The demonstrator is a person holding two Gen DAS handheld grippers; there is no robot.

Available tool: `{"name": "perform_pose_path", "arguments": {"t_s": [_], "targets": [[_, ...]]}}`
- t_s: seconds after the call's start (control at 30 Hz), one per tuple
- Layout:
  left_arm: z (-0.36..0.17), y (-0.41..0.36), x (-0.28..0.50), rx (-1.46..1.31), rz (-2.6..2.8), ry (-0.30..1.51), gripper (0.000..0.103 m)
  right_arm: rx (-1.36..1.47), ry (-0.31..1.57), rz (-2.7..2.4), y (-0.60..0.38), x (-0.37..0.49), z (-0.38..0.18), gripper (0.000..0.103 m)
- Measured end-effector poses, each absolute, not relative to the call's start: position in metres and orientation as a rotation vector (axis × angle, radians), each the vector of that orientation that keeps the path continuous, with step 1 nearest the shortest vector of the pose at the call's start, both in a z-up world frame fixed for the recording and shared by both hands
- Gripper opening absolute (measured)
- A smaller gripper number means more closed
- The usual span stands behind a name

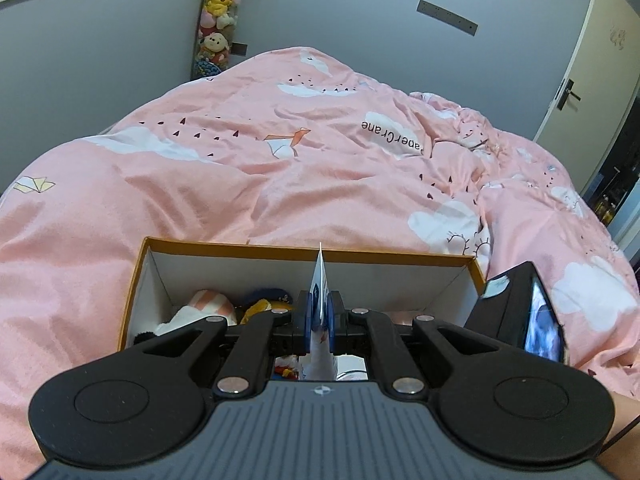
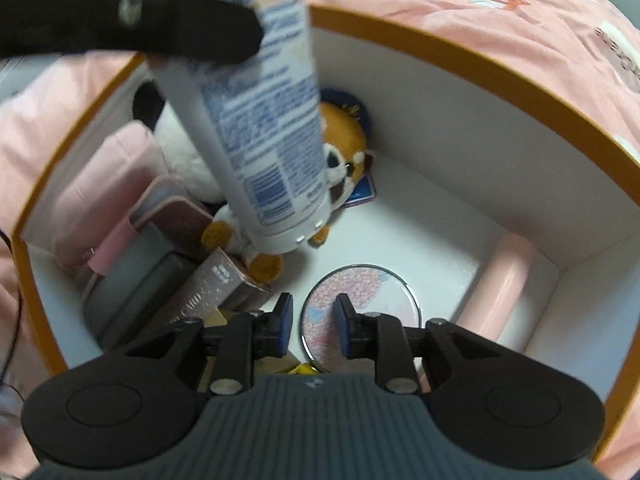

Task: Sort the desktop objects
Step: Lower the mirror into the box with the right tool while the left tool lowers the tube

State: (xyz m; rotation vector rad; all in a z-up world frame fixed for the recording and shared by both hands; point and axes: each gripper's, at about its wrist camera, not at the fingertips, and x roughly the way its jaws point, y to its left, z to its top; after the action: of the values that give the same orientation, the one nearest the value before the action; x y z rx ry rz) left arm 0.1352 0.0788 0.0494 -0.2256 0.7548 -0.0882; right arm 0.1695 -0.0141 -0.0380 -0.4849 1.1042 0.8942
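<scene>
Your left gripper [image 1: 319,316] clamps the white tube [image 2: 256,128] by its flat crimped end, cap hanging down over the orange-rimmed box [image 2: 460,60], while your empty right gripper [image 2: 311,322] hovers part-open above a round compact [image 2: 360,280].

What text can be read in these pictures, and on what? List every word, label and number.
"PaperCrane": upside down on a white cloud of the pink duvet.
"CARD": part of a longer line, the rest unreadable, on the pinkish carton in the box.
Blue small print and a barcode on the white tube, held by the left claw: too blurred to read.
Nothing else is legible.
</scene>
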Motion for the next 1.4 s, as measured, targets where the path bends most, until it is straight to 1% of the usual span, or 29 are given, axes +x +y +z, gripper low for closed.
{"name": "perform_pose_path", "arguments": {"t_s": [0.1, 0.13, 0.17, 0.23, 0.37, 0.5, 0.53, 0.63, 0.7, 0.8, 0.87, 0.97, 1.2, 1.4], "targets": [[0.049, 0.083, 0.137, -0.240, -0.081, 0.757, 0.008, -0.543, 1.061, 0.928, -0.009, 0.165, -0.040, 0.026], [0.049, 0.084, 0.137, -0.246, -0.080, 0.757, 0.008, -0.565, 1.046, 0.939, -0.007, 0.164, -0.040, 0.029], [0.049, 0.085, 0.137, -0.250, -0.080, 0.756, 0.008, -0.590, 1.029, 0.953, -0.006, 0.162, -0.041, 0.036], [0.051, 0.087, 0.137, -0.252, -0.076, 0.752, 0.008, -0.650, 0.995, 0.961, -0.004, 0.158, -0.042, 0.039], [0.052, 0.088, 0.137, -0.267, -0.089, 0.754, 0.008, -0.776, 0.933, 0.902, -0.006, 0.157, -0.044, 0.038], [0.048, 0.083, 0.138, -0.275, -0.128, 0.772, 0.008, -0.746, 0.948, 0.826, -0.017, 0.172, -0.042, 0.037], [0.047, 0.081, 0.138, -0.273, -0.130, 0.775, 0.008, -0.729, 0.961, 0.813, -0.019, 0.175, -0.041, 0.034], [0.046, 0.078, 0.137, -0.269, -0.123, 0.776, 0.008, -0.643, 0.975, 0.886, -0.028, 0.177, -0.033, 0.034], [0.046, 0.078, 0.136, -0.268, -0.114, 0.774, 0.008, -0.608, 1.005, 0.937, -0.032, 0.177, -0.029, 0.034], [0.049, 0.080, 0.134, -0.274, -0.112, 0.767, 0.008, -0.612, 1.102, 0.944, -0.037, 0.182, -0.033, 0.034], [0.050, 0.081, 0.133, -0.276, -0.109, 0.762, 0.008, -0.612, 1.144, 0.916, -0.039, 0.185, -0.035, 0.029], [0.050, 0.081, 0.132, -0.275, -0.109, 0.762, 0.008, -0.579, 1.191, 0.874, -0.041, 0.188, -0.033, 0.029], [0.052, 0.083, 0.128, -0.294, -0.119, 0.762, 0.008, -0.649, 1.236, 0.832, -0.032, 0.183, -0.037, 0.029], [0.052, 0.086, 0.126, -0.304, -0.113, 0.760, 0.008, -0.522, 1.295, 0.822, -0.030, 0.196, -0.040, 0.028]]}}
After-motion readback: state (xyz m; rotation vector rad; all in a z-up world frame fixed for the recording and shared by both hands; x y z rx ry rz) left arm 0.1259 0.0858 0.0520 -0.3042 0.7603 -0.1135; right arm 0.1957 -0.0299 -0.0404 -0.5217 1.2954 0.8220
